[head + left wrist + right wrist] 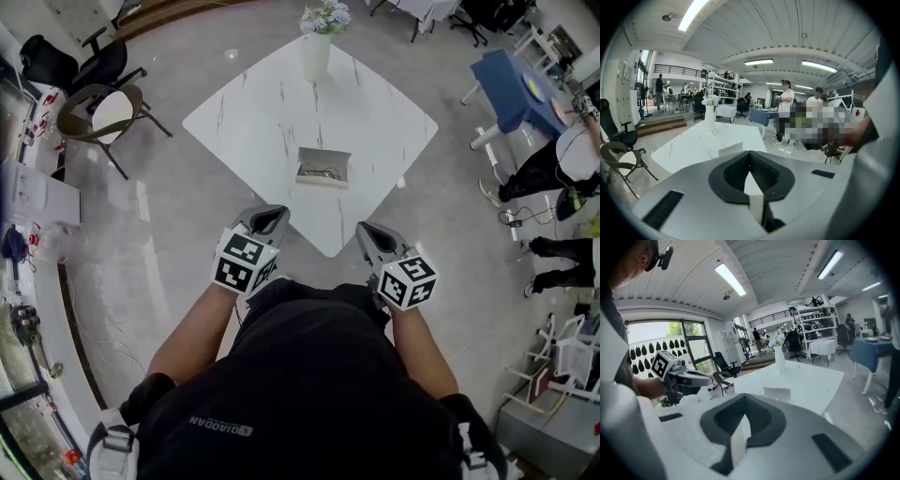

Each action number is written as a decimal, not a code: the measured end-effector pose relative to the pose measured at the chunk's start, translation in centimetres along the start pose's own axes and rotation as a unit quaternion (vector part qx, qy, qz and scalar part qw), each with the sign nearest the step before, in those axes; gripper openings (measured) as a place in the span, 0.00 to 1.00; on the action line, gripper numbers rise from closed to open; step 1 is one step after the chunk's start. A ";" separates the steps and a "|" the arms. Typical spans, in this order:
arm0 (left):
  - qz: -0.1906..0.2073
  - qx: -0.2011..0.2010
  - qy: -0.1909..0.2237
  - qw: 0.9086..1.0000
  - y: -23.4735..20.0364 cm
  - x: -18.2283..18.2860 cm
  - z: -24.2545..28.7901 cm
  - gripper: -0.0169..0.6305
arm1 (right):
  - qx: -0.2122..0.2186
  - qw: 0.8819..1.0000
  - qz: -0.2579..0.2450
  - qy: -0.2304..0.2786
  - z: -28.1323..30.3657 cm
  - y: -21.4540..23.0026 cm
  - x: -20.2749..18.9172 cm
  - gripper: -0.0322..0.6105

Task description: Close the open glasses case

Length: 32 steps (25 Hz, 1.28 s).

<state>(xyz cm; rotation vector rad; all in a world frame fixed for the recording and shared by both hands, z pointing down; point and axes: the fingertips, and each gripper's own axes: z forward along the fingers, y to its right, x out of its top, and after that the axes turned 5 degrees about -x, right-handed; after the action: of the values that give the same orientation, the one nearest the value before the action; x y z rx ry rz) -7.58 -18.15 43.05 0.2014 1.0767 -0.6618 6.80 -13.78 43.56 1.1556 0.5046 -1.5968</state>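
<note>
1. I see the left gripper (pixel 271 215) in front of the person's body, over the floor at the table's (pixel 253 112) near corner. In its own view the left gripper (pixel 750 154) has its jaws together at the tips, with nothing between them.
2. The right gripper (pixel 367 229) is level with the left one, at its 3 o'clock and well apart from it. In its own view the right gripper (pixel 742 401) also has its jaws pressed together, and they are empty.
3. The case (pixel 323 167) lies open on the table, near the middle, at 12 o'clock from the gap between the grippers. Neither gripper touches it.
4. Both gripper views look toward the case (pixel 731 149) (pixel 777 393), with its lid standing up.
5. The vase (pixel 316 47) stands at the table's far corner, at 12 o'clock from the case.
6. A chair (pixel 98 112) stands on the floor at 9 o'clock from the table.
</note>
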 end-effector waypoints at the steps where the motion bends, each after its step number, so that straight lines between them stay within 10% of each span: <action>1: 0.000 -0.001 0.001 1.000 -0.3 0.0 0.1 0.03 | -0.002 1.000 -0.002 0.000 0.1 0.0 0.1 0.05; 32: 0.016 0.027 0.026 0.999 -3.2 2.9 2.6 0.03 | -0.003 0.997 -0.065 0.030 3.4 2.9 4.6 0.07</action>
<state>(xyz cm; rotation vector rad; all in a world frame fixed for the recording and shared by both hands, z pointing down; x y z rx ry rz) -6.63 -23.09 42.31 0.2836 1.1036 -0.6613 8.04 -19.76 41.76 1.1884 0.6347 -1.6747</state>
